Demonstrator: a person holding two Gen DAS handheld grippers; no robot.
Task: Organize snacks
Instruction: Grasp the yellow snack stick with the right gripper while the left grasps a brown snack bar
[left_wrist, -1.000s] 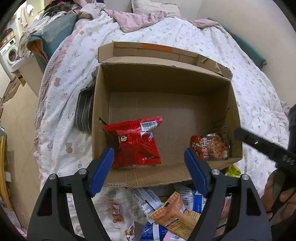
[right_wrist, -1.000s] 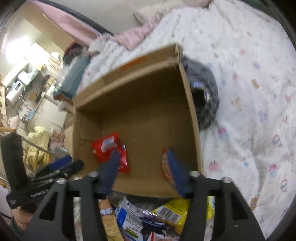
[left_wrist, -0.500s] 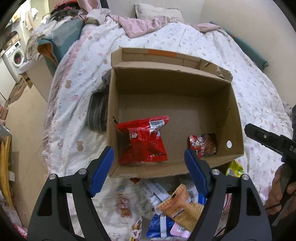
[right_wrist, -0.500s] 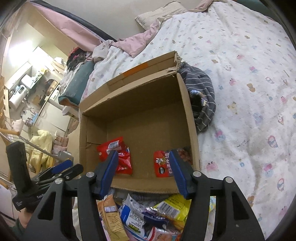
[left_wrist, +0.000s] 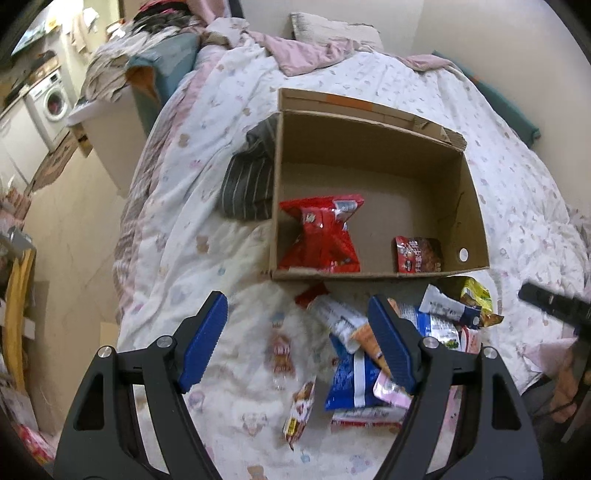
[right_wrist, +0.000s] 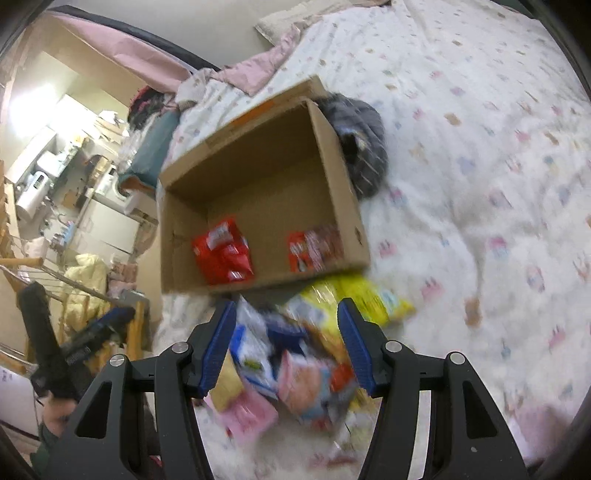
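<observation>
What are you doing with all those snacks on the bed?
A person is sorting snacks into a cardboard box on the bed. Two red packets are already inside. The other snacks lie heaped in front of the box. The left gripper and right gripper are open and empty above that heap.

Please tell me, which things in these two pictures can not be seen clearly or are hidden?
- Loose snack pile, right wrist view: motion blur smears it, so no label is readable.
- Same pile, left wrist view: one pad of the left tongs covers some packets.
- Small red packet in the cardboard box, left wrist view: the near wall hides its lower edge; print too small.
- Right tongs, left wrist view: cut off at the right edge.
</observation>
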